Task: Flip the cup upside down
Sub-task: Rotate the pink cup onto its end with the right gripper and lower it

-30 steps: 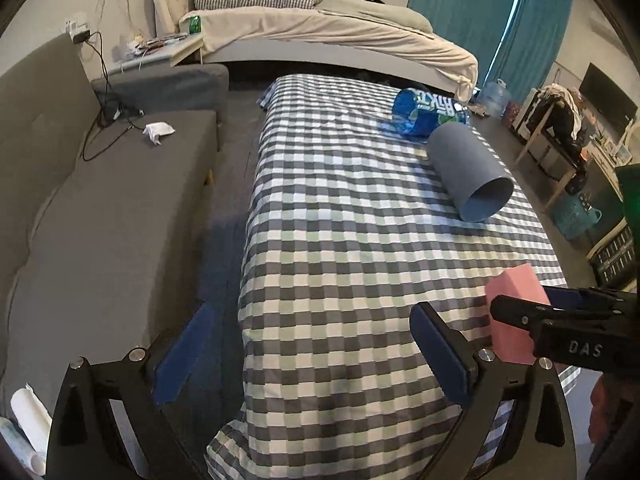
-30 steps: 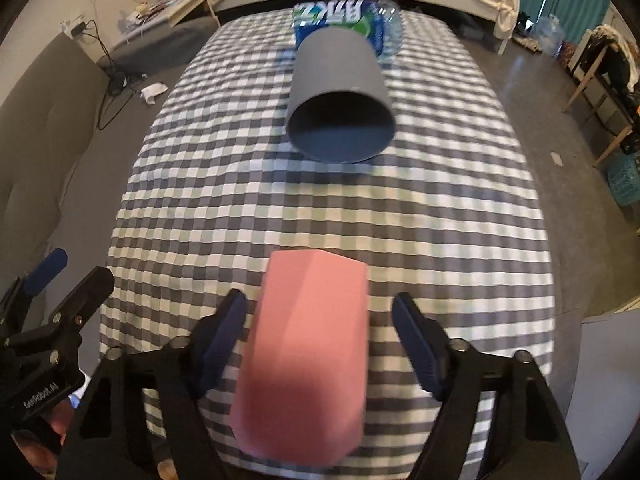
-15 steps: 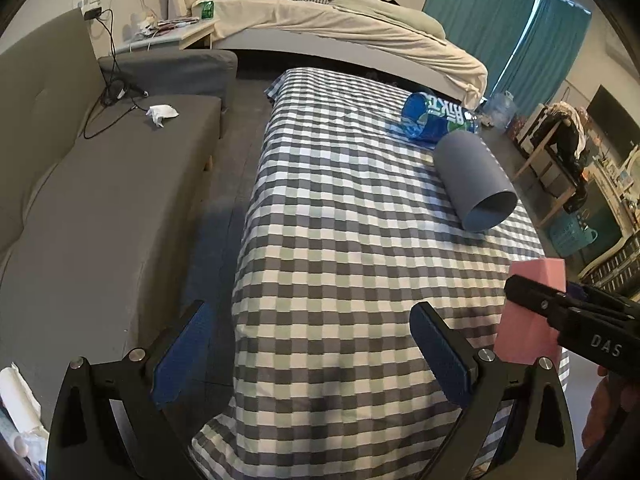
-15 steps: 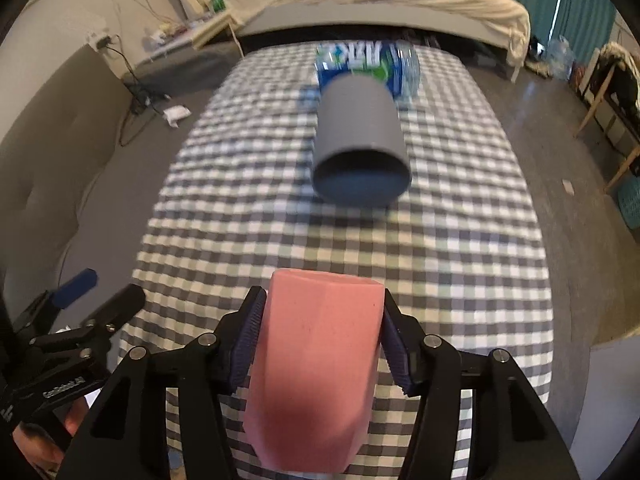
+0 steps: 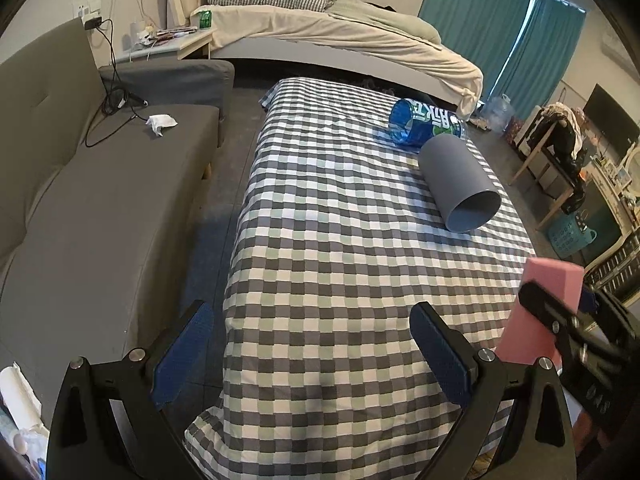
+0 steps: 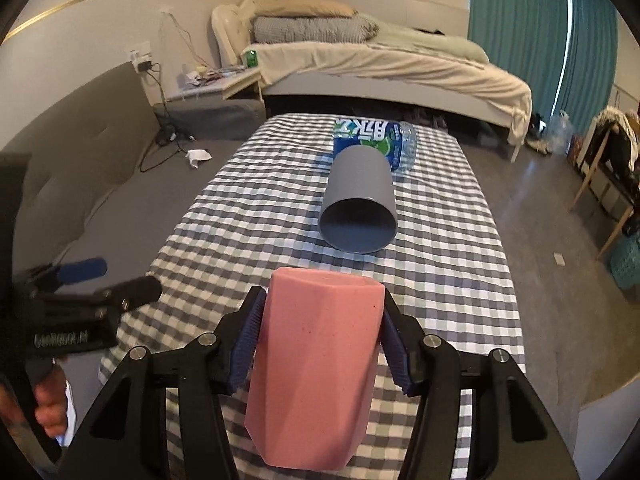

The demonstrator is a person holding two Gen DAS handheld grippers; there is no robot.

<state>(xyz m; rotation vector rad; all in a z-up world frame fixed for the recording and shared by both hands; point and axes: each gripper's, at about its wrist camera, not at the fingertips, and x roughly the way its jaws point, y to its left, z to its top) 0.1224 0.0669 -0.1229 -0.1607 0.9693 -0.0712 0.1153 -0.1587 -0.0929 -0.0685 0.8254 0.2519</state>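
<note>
My right gripper [image 6: 320,328] is shut on a pink faceted cup [image 6: 316,368] and holds it over the near end of the checkered table [image 6: 248,224]. The cup also shows at the right edge of the left wrist view [image 5: 540,312], held between the right gripper's jaws. My left gripper [image 5: 312,352] is open and empty above the near left corner of the table [image 5: 336,264]. In the right wrist view the left gripper [image 6: 80,280] sits at the left, apart from the cup.
A grey cup [image 6: 360,204] lies on its side mid-table with its mouth toward me, also in the left wrist view [image 5: 460,188]. A blue-labelled plastic bottle [image 6: 376,140] lies behind it. A grey sofa [image 5: 88,200] runs along the left. A bed [image 6: 380,68] stands beyond.
My right gripper closed on the pink cup and raised it, tilting the view upward. My left gripper stayed open and shifted slightly back and left.
</note>
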